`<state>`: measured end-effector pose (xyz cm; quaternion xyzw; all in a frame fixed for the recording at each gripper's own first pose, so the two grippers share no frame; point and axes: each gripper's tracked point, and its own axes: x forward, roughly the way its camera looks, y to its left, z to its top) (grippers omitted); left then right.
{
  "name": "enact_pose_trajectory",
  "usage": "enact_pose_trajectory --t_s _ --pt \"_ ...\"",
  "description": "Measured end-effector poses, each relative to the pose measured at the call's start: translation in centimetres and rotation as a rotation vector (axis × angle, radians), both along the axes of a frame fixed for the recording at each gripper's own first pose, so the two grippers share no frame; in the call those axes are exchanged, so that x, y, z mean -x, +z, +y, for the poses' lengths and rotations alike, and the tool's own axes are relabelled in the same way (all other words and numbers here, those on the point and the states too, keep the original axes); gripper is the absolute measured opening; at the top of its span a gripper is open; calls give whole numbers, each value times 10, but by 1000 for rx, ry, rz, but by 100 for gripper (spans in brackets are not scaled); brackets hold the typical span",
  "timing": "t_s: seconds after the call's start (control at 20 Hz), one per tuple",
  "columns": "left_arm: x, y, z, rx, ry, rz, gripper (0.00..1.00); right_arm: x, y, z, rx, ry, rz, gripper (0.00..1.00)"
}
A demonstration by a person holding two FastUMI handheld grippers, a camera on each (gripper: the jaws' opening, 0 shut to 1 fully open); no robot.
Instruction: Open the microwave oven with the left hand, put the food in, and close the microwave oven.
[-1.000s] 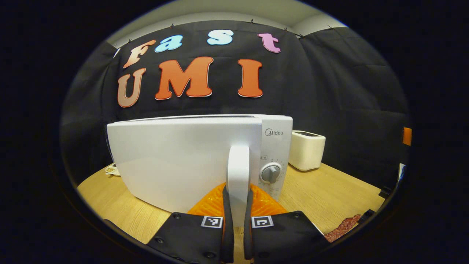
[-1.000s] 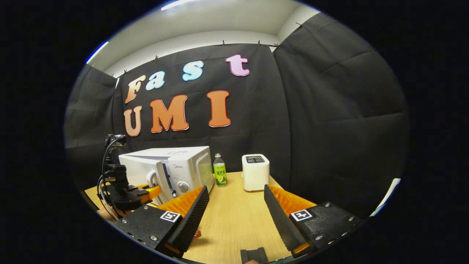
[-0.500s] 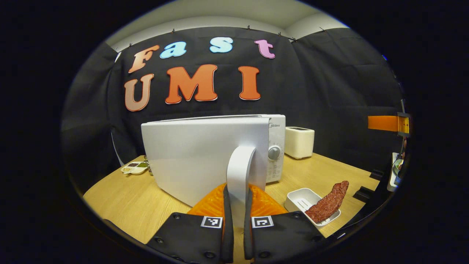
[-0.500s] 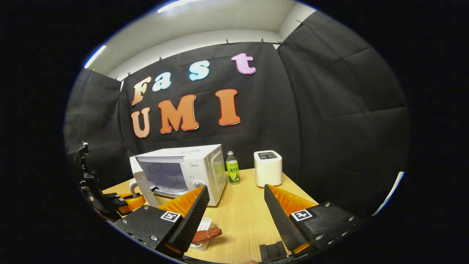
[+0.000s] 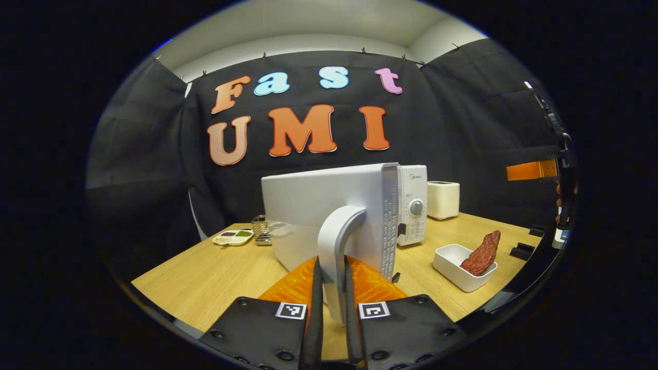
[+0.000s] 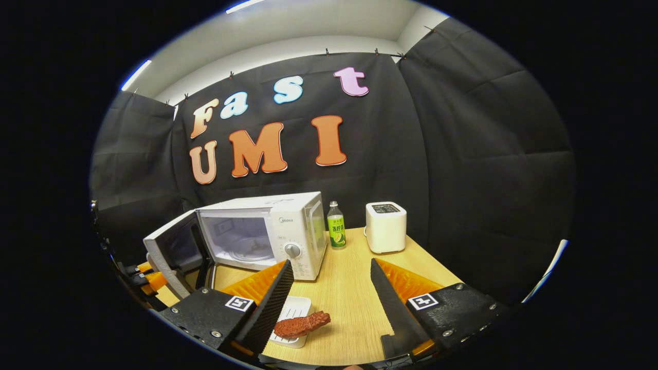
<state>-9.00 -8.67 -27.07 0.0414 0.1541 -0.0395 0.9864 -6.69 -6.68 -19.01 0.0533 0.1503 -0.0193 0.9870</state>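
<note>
At the centre of the left gripper view the microwave oven (image 5: 406, 205) is white with a grey dial, and its door (image 5: 329, 216) and handle (image 5: 336, 246) are white too. The tabletop (image 5: 216, 272) is pale wood with fine grain. At lower right, a white dish (image 5: 455, 262) carries dark red, mottled food (image 5: 482, 253). In the right gripper view, the toaster (image 6: 385, 226) is cream and the bottle (image 6: 336, 231) green with a lime label.

Left gripper (image 5: 333, 308) clamped; right gripper (image 6: 331, 303) agape.

Black cloth walls (image 6: 488, 154), wooden table (image 6: 349, 308), white ceiling (image 6: 288, 25).
</note>
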Motion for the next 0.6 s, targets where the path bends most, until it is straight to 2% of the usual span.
enact_pose_trajectory --t_s 0.05,0.15,0.25,0.3,0.4,0.45,0.5,0.55,0.6 --pt "5 0 12 -21 18 -6 23 -2 -2 2 7 1 5 94" --pt "17 -5 40 -68 66 -8 30 -1 -8 6 20 5 15 94" --pt "28 -7 61 -65 94 -16 51 -3 -18 7 28 -1 35 94" --pt "33 -4 71 -53 105 -25 51 -3 -21 8 25 -4 46 94" --pt "42 0 92 -24 125 -43 66 -2 -31 13 18 -4 70 94" --pt "46 -1 103 -14 137 -36 77 -2 -35 14 20 -6 80 94" --pt "50 -2 115 -3 155 -27 75 -2 -40 14 23 -9 90 94" --pt "51 0 125 8 171 -32 88 -4 -43 16 25 -11 100 94" --pt "55 1 136 9 184 -35 89 -4 -47 18 27 -9 110 94"
